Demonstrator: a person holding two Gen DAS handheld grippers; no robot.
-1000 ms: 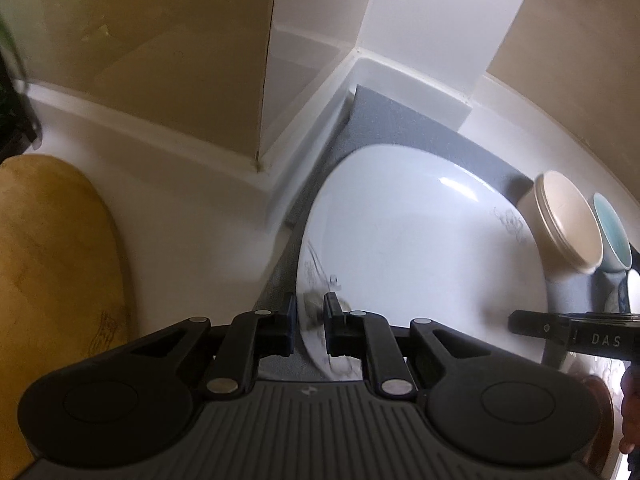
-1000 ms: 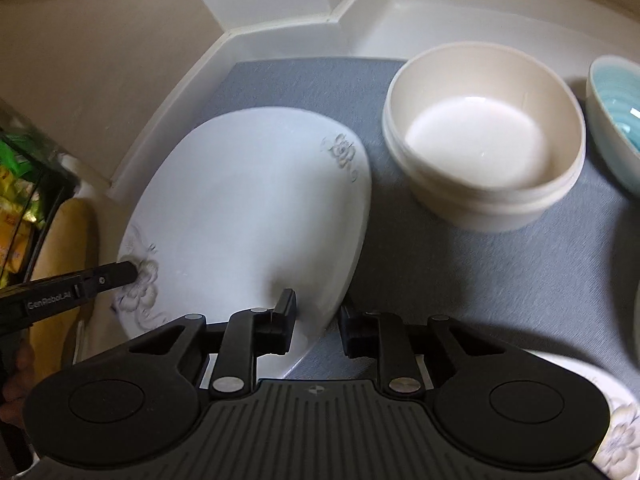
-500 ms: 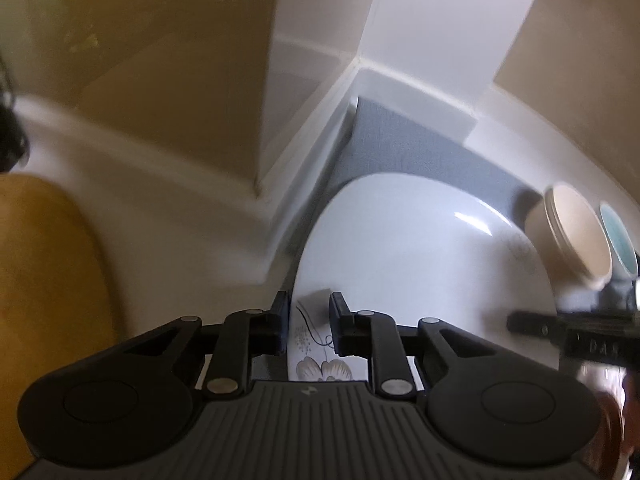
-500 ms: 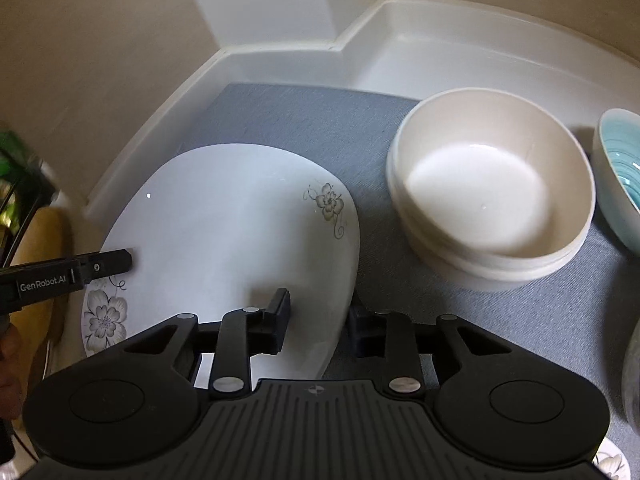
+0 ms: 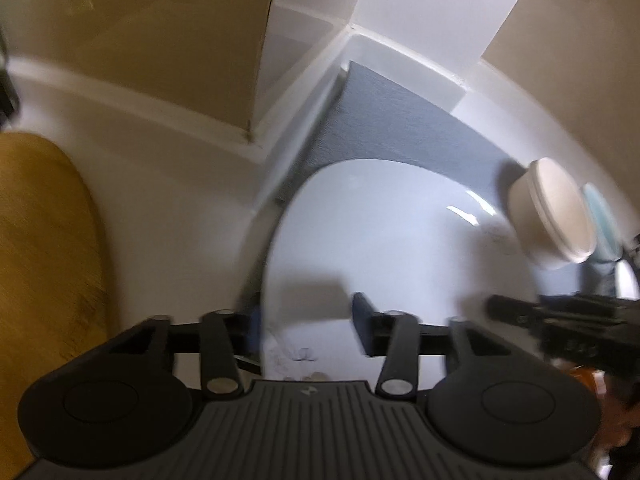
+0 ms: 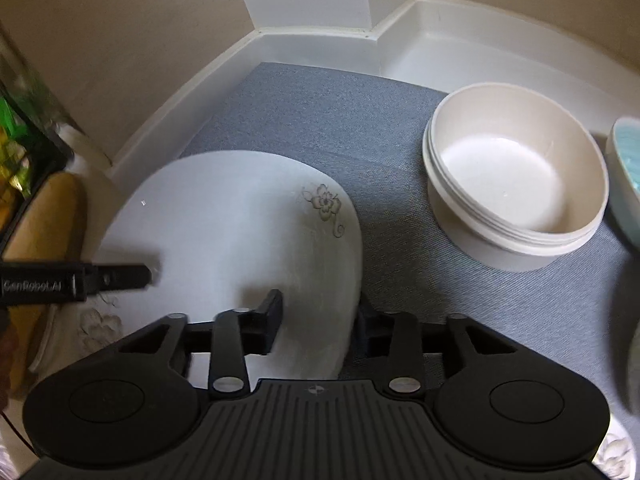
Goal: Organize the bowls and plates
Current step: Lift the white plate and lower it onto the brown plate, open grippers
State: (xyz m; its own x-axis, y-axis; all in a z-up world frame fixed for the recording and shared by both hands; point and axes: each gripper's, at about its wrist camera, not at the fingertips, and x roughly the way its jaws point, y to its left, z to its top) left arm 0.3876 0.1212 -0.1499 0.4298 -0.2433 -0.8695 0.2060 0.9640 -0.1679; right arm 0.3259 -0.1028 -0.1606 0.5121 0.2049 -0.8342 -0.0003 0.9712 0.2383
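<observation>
Between both grippers' parted jaws | plate (image 6: 240, 232) rim, seemingly untouched | on mat (image 6: 400, 132)

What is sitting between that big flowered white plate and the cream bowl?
Nothing: in the right wrist view only bare grey mat separates the white plate from the cream bowl. They stand apart, not touching.
</observation>
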